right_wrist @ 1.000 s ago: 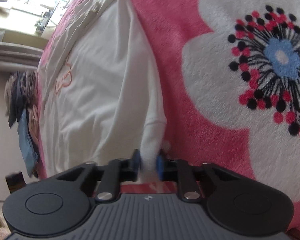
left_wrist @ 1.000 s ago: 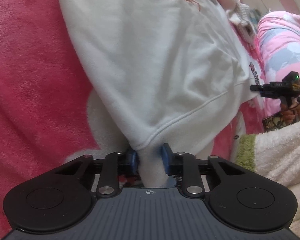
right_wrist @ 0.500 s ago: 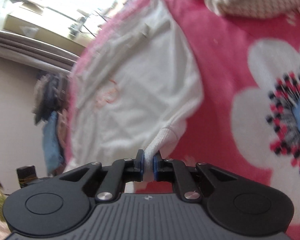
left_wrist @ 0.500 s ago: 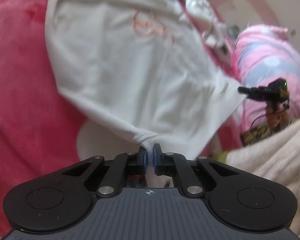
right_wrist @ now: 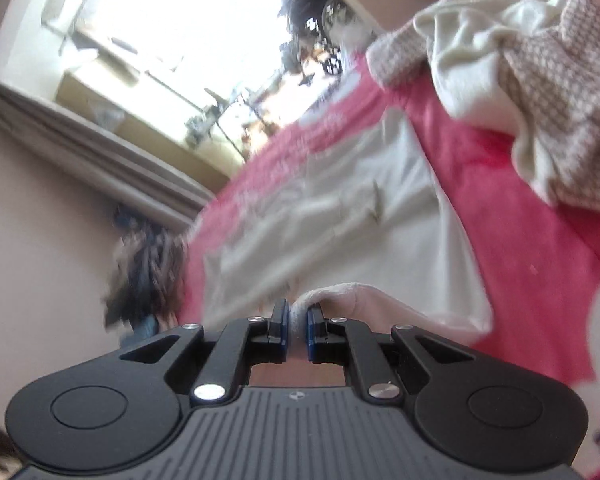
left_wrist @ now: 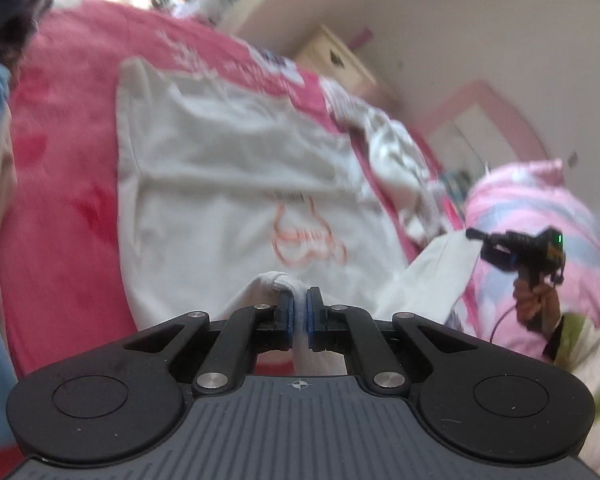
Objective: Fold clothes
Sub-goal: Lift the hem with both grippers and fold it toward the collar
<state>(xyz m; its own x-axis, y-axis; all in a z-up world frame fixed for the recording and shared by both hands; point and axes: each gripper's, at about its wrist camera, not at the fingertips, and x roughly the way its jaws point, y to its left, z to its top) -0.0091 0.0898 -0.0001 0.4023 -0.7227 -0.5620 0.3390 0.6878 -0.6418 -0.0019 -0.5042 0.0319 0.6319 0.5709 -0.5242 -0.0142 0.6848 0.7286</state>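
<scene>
**A:** What does the left wrist view catch that the right misses?

**B:** The left gripper [left_wrist: 298,307], its blue pads closed tight on a ribbed cuff of the white sweatshirt [left_wrist: 228,184]. The garment lies spread on the pink blanket [left_wrist: 60,208] of a bed, an orange outline print on its chest. Far right, the right gripper [left_wrist: 495,246] appears in a person's hand [left_wrist: 535,300], in front of a pink-and-blue quilt [left_wrist: 539,200]. Only this view shows that quilt and the pale cabinet [left_wrist: 339,60] by the wall.

**A:** And the right wrist view?

**B:** The right gripper [right_wrist: 298,320], likewise clamped on a soft white fold of the sweatshirt [right_wrist: 359,220], held just above the fleecy blanket [right_wrist: 519,260]. This view alone shows a bright window [right_wrist: 172,40], a heap of cream and checked brown knit clothing [right_wrist: 539,80] at upper right, and dark clothes [right_wrist: 148,276] at left, blurred.

**A:** Textures?

**B:** Smooth cotton jersey against plush fleece; a white flower shape with red and black dots at the blanket's lower right edge. Both views are motion-blurred.
</scene>
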